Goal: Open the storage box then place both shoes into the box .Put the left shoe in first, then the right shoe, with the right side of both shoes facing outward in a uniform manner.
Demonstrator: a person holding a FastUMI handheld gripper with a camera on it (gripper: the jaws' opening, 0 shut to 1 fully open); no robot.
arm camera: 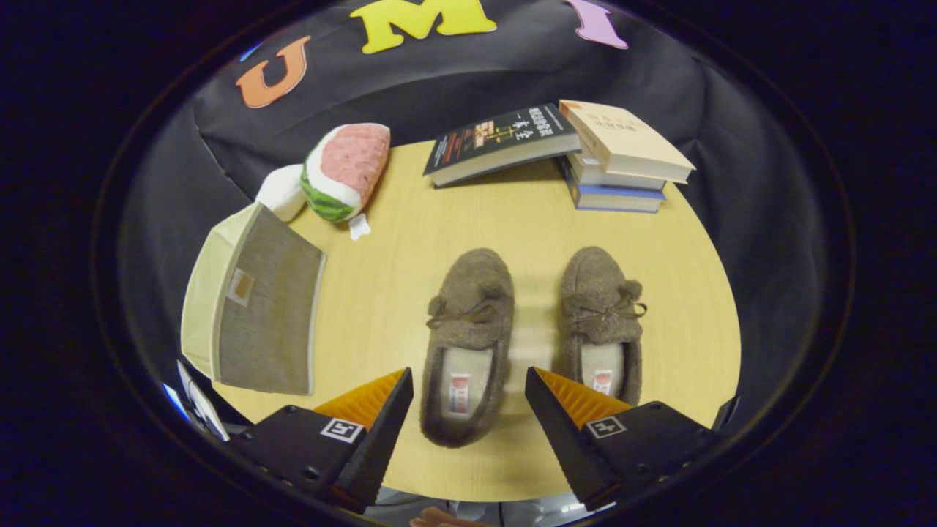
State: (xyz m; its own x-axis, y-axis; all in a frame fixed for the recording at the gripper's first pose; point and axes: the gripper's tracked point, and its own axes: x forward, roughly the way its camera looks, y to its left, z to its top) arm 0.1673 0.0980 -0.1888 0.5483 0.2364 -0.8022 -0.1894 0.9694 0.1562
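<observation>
Your tongs point(468, 399) hang spread and empty, the left shoe point(468, 344) lying between them, heel toward you. The right shoe point(600, 322) sits just ahead of the right finger. The box point(256, 304), left of the tongs, looks closed, so open it first.

Counts on the table

We count two shoes, the left shoe point(468, 333) and the right shoe point(602, 322); one storage box point(252, 300); one watermelon plush point(344, 170) with one white plush thing point(282, 192) beside it; and four books, we think: one dark book point(501, 143) leaning on a stack point(618, 172) of perhaps three.
</observation>
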